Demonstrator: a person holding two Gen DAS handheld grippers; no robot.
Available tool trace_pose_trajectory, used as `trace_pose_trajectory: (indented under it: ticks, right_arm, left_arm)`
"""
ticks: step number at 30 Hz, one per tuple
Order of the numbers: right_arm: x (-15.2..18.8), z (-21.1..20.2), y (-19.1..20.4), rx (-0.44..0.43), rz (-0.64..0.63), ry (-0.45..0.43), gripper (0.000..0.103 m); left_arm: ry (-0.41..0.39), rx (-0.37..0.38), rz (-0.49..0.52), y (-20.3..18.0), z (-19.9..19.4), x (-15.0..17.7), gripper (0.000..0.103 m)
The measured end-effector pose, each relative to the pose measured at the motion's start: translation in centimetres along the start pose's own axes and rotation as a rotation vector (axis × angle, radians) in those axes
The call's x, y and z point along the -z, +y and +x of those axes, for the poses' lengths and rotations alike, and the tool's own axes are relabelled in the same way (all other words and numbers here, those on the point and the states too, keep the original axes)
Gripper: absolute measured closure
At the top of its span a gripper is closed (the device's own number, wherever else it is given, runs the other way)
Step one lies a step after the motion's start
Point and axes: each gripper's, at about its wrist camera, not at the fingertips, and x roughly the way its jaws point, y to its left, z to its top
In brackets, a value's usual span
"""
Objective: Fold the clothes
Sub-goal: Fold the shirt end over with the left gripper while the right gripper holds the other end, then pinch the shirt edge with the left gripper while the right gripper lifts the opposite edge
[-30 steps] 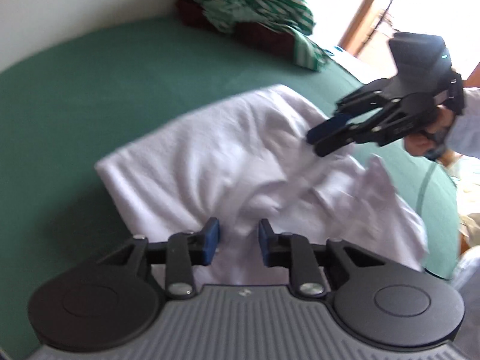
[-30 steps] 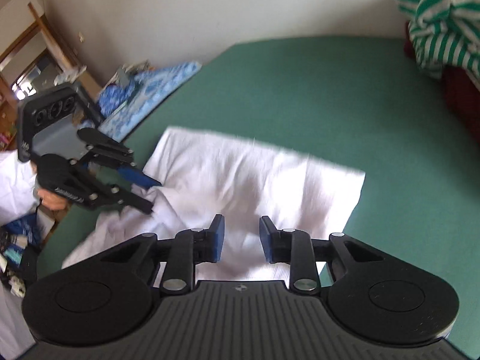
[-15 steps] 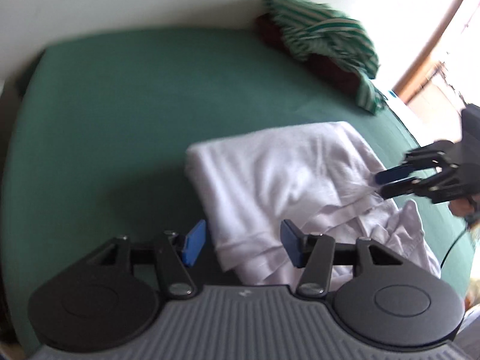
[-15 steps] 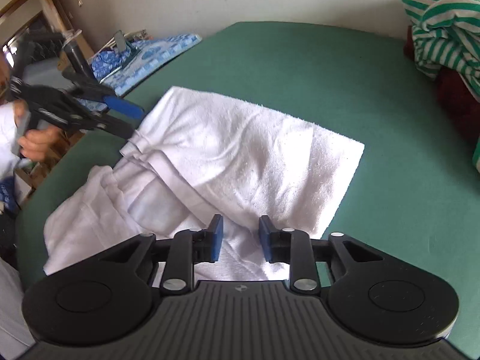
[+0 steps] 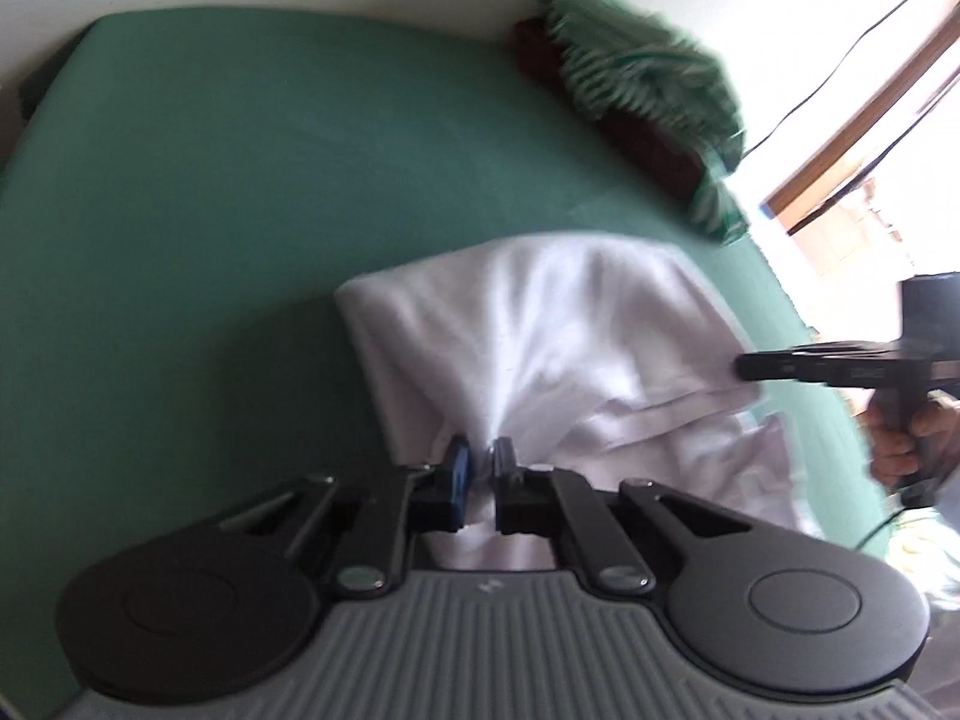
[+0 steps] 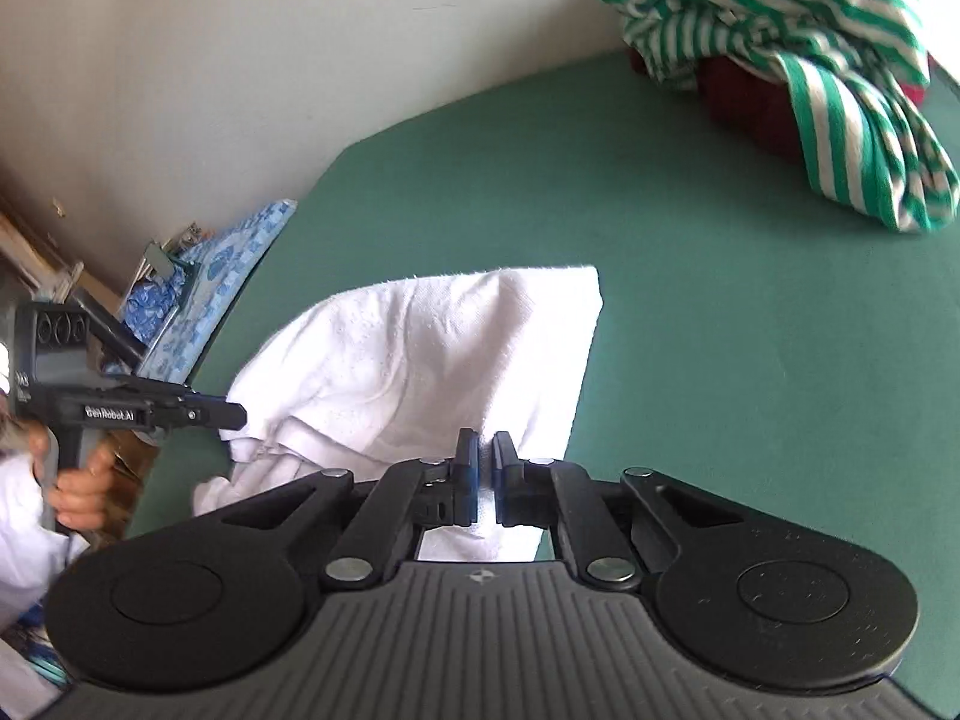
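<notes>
Green-covered bed (image 6: pixel 750 324): white terry garment (image 6: pixel 432 354) lies part-folded near its front edge. Striped green-and-white top (image 6: pixel 780 48) is heaped at far corner. Left gripper (image 5: pixel 478 471) and right gripper (image 6: pixel 485 468) are each clamped on white cloth. Fold in hand; lifted edges likely need carrying over evenly.

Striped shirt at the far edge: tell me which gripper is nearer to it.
Right. The right gripper holds the white cloth on the side toward the striped shirt; the left gripper holds the opposite side.

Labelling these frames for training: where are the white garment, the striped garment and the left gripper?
white garment (image 6: pixel 432 348), right wrist view, its upper layer
striped garment (image 6: pixel 840 120), right wrist view, hanging part
left gripper (image 5: pixel 478 471), left wrist view, between its fingertips
</notes>
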Motion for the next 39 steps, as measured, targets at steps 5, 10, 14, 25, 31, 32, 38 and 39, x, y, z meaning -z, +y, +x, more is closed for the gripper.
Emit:
trace_pose_trajectory:
  ticks: [5, 10, 14, 25, 31, 32, 38, 39]
  right_arm:
    - [-0.5, -0.4, -0.5, 0.038, -0.028, 0.012, 0.072]
    - [-3.0, -1.8, -1.5, 0.043, -0.039, -0.088, 0.06]
    - [-5.1, 0.7, -3.3, 0.003, 0.019, -0.076, 0.06]
    - [-8.4, 4.6, -6.0, -0.241, -0.053, 0.023, 0.08]
    - [-9.2, 4.5, -5.4, -0.253, -0.081, 0.061, 0.092]
    - [-9.2, 4.2, -5.1, -0.252, -0.092, 0.056, 0.092]
    - [-9.0, 0.4, -2.1, -0.238, -0.205, -0.03, 0.092]
    - [-8.8, -0.5, -1.4, -0.233, -0.231, -0.05, 0.092]
  left_arm:
    - [-0.009, -0.058, 0.059, 0.3, -0.5, -0.2, 0.081]
    - [-0.059, -0.04, 0.09, 1.5, -1.2, -1.9, 0.041]
    - [-0.059, 0.006, 0.015, 3.3, 0.8, -3.7, 0.031]
    - [-0.121, 0.2, -0.048, 5.6, 3.1, -4.1, 0.039]
    - [-0.112, 0.187, -0.068, 5.2, 3.0, -3.7, 0.091]
    - [-0.128, 0.175, -0.052, 4.8, 2.6, -3.7, 0.092]
    - [-0.233, 0.074, 0.121, 0.4, -1.8, -2.9, 0.095]
    - [-0.244, 0.058, 0.153, -0.4, -2.8, -2.6, 0.095]
